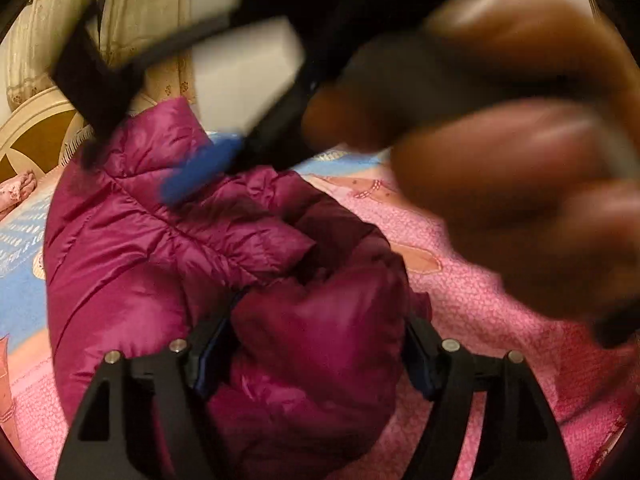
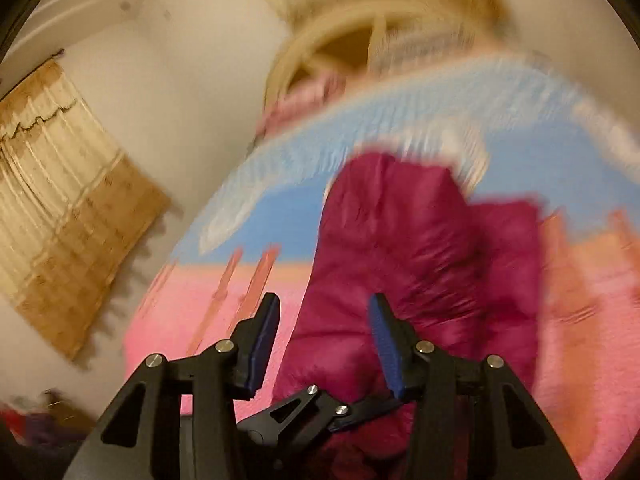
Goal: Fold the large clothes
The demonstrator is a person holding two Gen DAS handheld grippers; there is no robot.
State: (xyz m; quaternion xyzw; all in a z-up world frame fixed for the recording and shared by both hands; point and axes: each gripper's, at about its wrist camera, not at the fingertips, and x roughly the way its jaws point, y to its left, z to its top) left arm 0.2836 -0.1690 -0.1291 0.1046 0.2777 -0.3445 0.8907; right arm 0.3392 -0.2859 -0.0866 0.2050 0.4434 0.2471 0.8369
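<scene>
On the bed's pink blanket we left the magenta puffer jacket bunched, left tongs apart astride a fold, right tongs apart above it, empty, ready to regrip.

Both wrist cameras look forward and steeply down along their own fingers, the left very near the magenta puffer jacket, the right a little farther off, and they share it, the pink-and-blue bedspread and the cream headboard.
</scene>
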